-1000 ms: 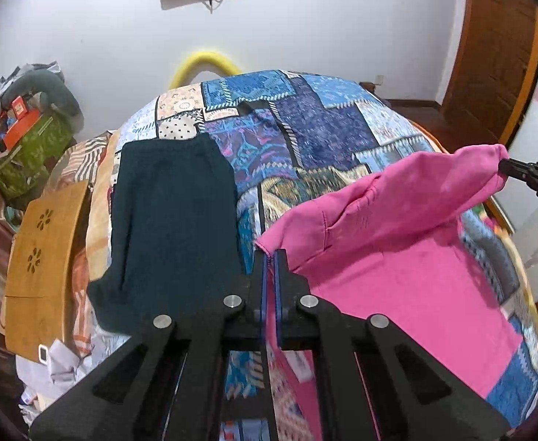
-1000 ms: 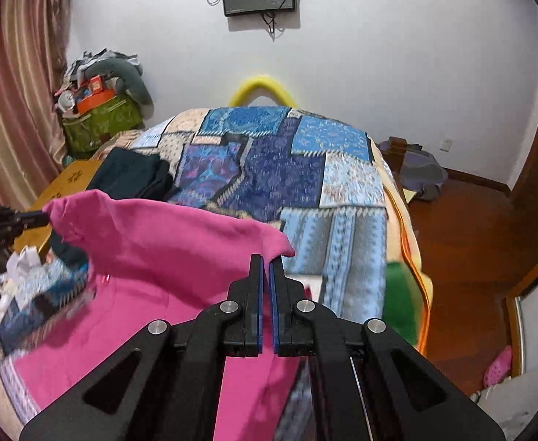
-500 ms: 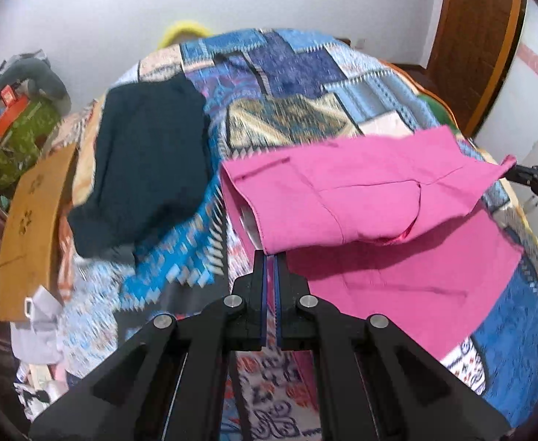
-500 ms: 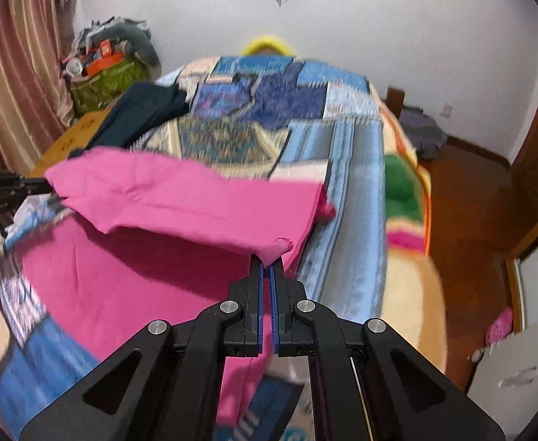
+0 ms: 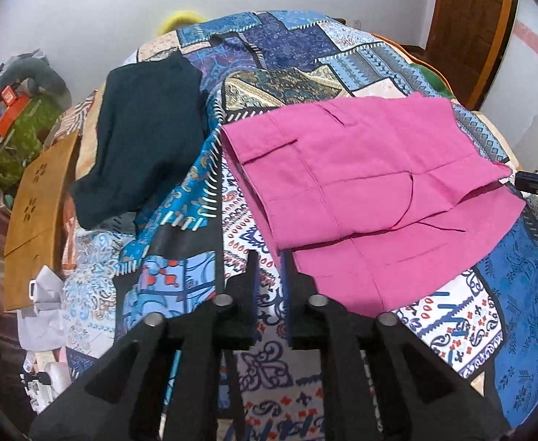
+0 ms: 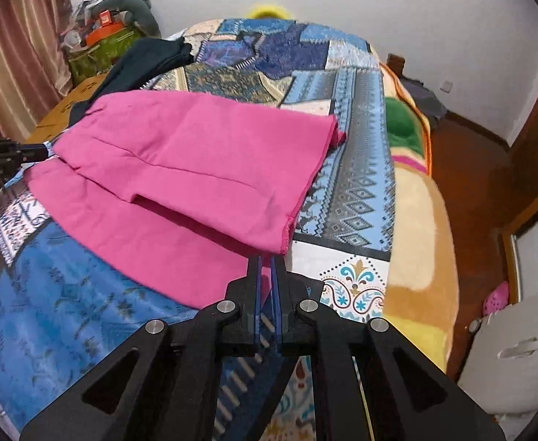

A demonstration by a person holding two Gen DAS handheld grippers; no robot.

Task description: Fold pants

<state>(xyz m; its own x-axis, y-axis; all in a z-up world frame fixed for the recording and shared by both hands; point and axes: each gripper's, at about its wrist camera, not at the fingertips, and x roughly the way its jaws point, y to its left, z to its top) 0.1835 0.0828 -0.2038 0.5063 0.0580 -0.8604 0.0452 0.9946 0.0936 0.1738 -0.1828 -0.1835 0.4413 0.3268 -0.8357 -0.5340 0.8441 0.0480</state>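
Observation:
Pink pants (image 5: 361, 191) lie folded over on the patchwork bedspread (image 5: 180, 279), the upper layer laid across the lower one; they also show in the right wrist view (image 6: 180, 176). My left gripper (image 5: 269, 257) is open and empty, just off the near left corner of the pants. My right gripper (image 6: 266, 257) stands slightly open just below the near corner of the pants' upper layer, holding nothing. The right gripper's tip shows at the far right of the left wrist view (image 5: 537, 180), beside the pants' right edge.
A dark teal garment (image 5: 140, 139) lies folded on the bed to the left of the pants. A wooden tray table (image 5: 37, 213) stands at the bed's left edge. A cluttered pile (image 6: 103, 36) sits by the wall. The wooden floor (image 6: 471, 183) lies right of the bed.
Both grippers carried the pants' upper edge toward me, laid it over the lower half and let go. Both have opened and pulled back slightly.

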